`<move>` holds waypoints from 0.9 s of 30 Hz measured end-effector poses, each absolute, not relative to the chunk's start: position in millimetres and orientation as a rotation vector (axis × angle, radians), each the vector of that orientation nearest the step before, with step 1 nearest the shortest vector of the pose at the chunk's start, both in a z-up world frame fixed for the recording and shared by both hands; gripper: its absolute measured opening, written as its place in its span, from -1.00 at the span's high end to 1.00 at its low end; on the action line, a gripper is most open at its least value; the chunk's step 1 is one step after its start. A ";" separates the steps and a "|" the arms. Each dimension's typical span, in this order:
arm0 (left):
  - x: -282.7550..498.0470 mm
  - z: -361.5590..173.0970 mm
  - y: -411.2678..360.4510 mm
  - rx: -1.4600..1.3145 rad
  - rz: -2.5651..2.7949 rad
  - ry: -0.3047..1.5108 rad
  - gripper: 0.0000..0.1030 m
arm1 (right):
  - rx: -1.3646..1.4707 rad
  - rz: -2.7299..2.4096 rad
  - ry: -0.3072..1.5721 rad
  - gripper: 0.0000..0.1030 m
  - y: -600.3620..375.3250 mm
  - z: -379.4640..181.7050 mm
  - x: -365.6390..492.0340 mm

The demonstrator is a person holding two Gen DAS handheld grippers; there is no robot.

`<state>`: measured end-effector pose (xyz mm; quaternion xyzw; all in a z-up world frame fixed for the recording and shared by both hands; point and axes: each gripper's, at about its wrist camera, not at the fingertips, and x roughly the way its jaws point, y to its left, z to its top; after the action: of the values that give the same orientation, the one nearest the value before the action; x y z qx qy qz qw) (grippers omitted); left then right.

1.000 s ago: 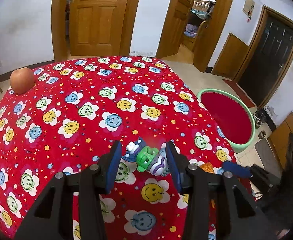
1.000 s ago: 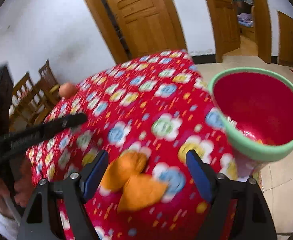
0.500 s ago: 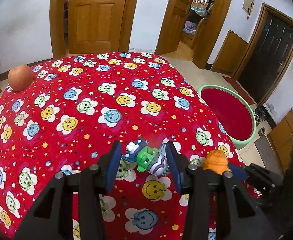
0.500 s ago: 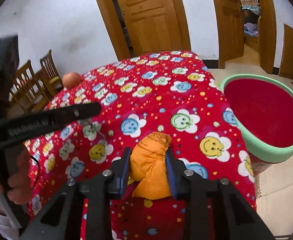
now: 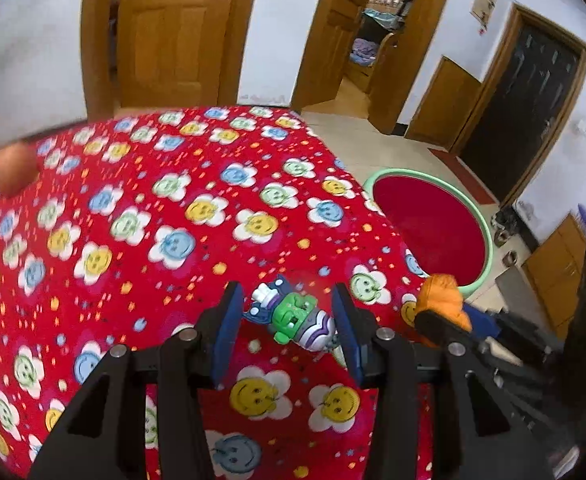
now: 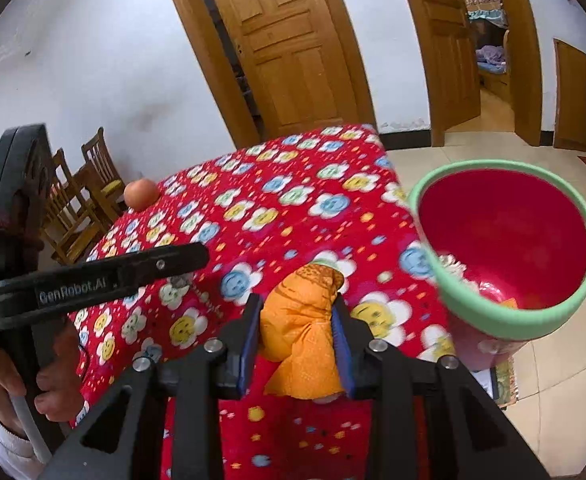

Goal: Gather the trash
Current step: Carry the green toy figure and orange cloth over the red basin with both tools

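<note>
Right claw (image 6: 296,334) pinches orange wrapper (image 6: 301,336) above desk (image 6: 277,208) edge, bin (image 6: 501,320) just right; carry clear over rim before releasing; left claw (image 5: 287,330) open, straddling toy (image 5: 293,318), untouched.

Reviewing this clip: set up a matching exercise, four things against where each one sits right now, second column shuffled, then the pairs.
Things:
1. orange wrapper
2. green toy figure
3. apple
4. red bin

Places:
A. far corner of the table
B. on the floor beside the table
C. clamped in the right hand-held gripper
D. on the cloth between the left hand-held gripper fingers

Pairs: 1-C, 2-D, 3-A, 4-B
</note>
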<state>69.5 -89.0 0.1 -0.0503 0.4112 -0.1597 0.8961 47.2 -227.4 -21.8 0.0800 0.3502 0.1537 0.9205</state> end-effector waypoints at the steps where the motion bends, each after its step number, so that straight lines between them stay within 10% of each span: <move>1: 70.5 1.3 -94.5 -0.098 -0.344 0.850 0.11 | 0.170 0.308 0.715 0.30 -232.9 -20.4 49.0; 27: 162.9 -26.4 -296.9 -0.021 -0.587 0.859 0.11 | 0.422 0.108 0.752 0.29 -430.3 -54.2 125.4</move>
<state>162.9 -296.9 -26.4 -0.0100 0.4102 -0.2803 0.8678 125.4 -430.3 -54.2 0.2044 0.3643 0.0525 0.9070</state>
